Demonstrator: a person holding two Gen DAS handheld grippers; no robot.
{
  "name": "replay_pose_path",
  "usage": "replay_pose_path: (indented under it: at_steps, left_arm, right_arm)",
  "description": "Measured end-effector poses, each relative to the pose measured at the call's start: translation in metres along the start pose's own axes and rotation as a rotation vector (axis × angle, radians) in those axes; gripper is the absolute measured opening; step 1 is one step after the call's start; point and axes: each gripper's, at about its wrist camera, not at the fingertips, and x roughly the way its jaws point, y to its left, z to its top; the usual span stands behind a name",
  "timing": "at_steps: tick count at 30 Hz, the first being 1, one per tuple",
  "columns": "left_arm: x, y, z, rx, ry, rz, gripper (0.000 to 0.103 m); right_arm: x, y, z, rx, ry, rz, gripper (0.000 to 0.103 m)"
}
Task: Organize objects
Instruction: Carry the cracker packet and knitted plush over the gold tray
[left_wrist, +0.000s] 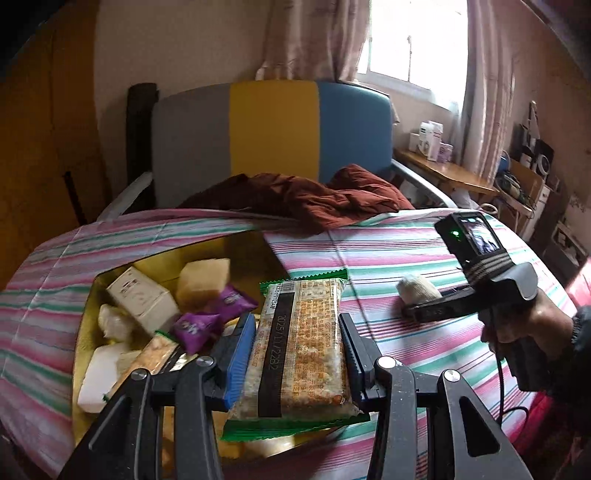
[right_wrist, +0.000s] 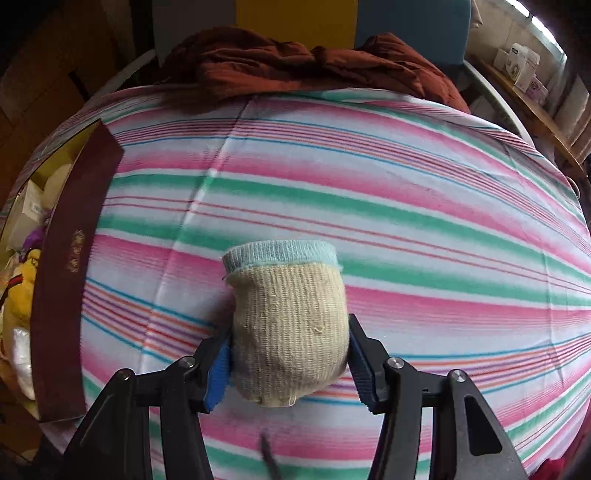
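The left gripper (left_wrist: 295, 354) is clenched on a snack packet (left_wrist: 295, 350), its pads pressing both long edges, carrying it above the open gold-lined box (left_wrist: 88, 314) of wrapped snacks just left of the fingers. The right gripper (right_wrist: 290, 358) grasps a rolled cream sock (right_wrist: 288, 325) with a pale blue cuff, which seems to hang just over the striped bedsheet (right_wrist: 406, 184).
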Motion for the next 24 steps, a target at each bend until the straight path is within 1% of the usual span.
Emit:
replay_pose_path:
  at_steps: [6,10,19,24]
  left_arm:
    - [-0.005,0.021,-0.006,-0.036,-0.003,0.024,0.045]
    - [-0.007,0.036,-0.009,-0.063,-0.003,0.038,0.045]
    - [-0.011,0.065,-0.019,-0.114,0.004,0.069,0.045]
    - [-0.015,0.077,-0.025,-0.13,0.004,0.08,0.045]
  right_arm:
    - [-0.004,0.025,-0.008,-0.008,0.011,0.048,0.055]
    - [-0.011,0.037,-0.012,-0.003,-0.005,0.078,0.055]
    - [-0.039,0.069,-0.025,0.0,-0.073,0.147,0.055]
    - [-0.068,0.092,-0.032,-0.004,-0.144,0.199,0.055]
